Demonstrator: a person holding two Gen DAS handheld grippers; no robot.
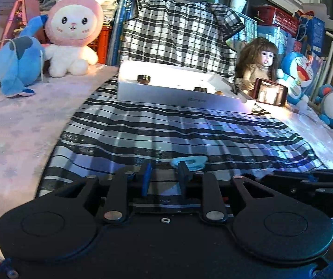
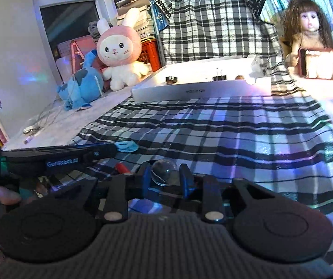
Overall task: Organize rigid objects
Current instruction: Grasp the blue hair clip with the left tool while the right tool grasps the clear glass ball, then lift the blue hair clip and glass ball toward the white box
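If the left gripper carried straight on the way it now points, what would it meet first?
Probably the light blue flat piece, lying on the checked cloth just past the left gripper, slightly toward its right finger. Beyond that only bare cloth shows up to the white box. Depth here is hard to judge.

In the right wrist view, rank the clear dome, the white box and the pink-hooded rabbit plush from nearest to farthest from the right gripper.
1. Clear dome: between the fingers of the right gripper.
2. White box: straight ahead, across the checked cloth.
3. Pink-hooded rabbit plush: far left, behind the box's left corner.
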